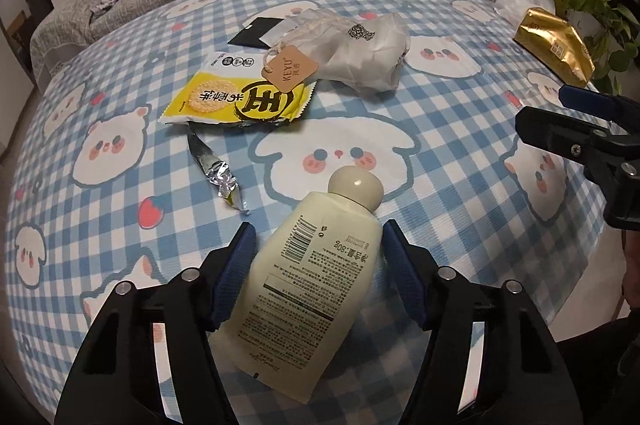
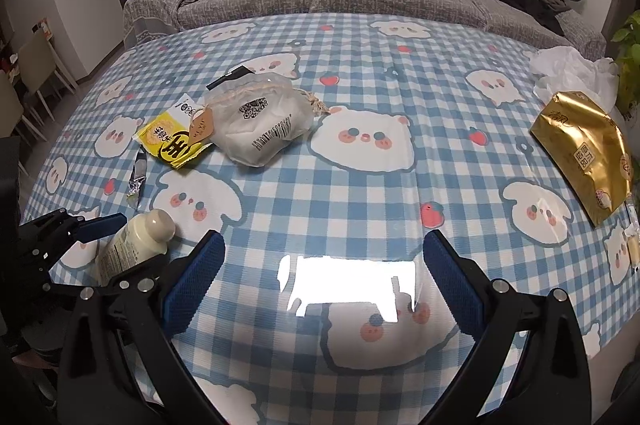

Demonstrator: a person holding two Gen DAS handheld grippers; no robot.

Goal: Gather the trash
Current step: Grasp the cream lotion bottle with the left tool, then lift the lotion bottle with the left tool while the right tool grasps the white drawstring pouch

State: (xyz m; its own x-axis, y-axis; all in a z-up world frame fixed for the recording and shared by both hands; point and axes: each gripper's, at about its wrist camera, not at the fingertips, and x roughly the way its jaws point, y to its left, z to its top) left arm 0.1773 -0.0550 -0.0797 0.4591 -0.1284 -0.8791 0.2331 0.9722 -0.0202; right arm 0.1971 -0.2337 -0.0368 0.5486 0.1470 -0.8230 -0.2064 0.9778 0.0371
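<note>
my left gripper [image 1: 318,257] straddles the cream lotion tube [image 1: 316,277] lying on the checked tablecloth [image 1: 460,153], cap pointing away; pads spread, one just beside the tube on each side, not clearly pressing; my right gripper [image 2: 322,267] hangs wide open over bare cloth, holding nothing; risk as i judge it: the tube sits skewed between the pads, so a squeeze could twist it or squirt it out sideways towards the foil scrap [image 1: 224,177].

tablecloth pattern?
The tablecloth is blue-and-white gingham with white cartoon animal faces and small red fruits; clearest in the right wrist view.
</note>
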